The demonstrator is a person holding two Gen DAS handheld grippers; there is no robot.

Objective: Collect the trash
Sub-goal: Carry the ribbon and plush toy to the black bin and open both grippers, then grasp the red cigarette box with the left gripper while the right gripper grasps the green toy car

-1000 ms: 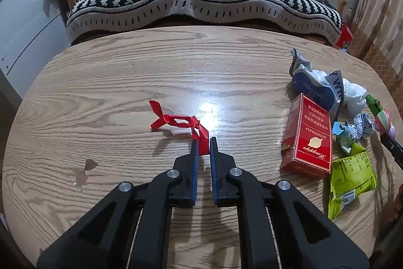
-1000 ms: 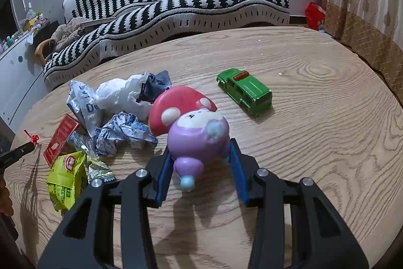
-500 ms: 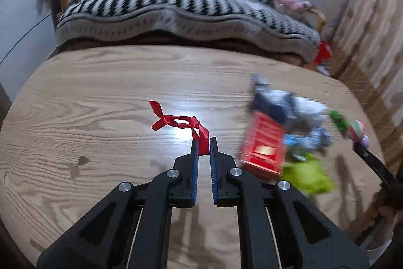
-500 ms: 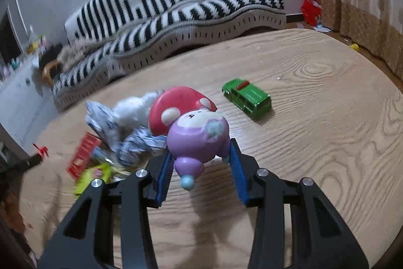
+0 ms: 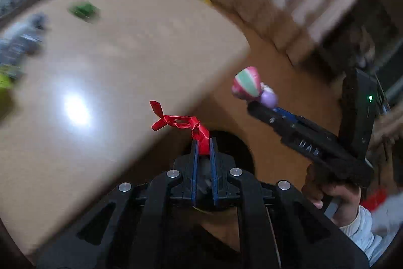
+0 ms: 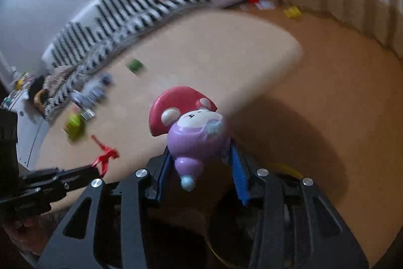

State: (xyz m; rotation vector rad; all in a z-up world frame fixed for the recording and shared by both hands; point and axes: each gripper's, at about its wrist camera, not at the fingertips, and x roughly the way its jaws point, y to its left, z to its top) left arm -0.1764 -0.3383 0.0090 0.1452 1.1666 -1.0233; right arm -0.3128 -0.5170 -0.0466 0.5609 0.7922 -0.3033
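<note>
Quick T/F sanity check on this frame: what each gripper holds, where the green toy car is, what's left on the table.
1. The left gripper is shut on the crumpled red ribbon. True.
2. The right gripper is empty. False: its jaws clamp the purple toy figure with a red mushroom cap.
3. The small green toy car lies on the round wooden table. True.
4. The yellow-green snack packet is held by a gripper. False: it lies on the table, blurred.
5. Both grippers are held above the middle of the table. False: they are at its edge, with brown floor beyond it.
</note>
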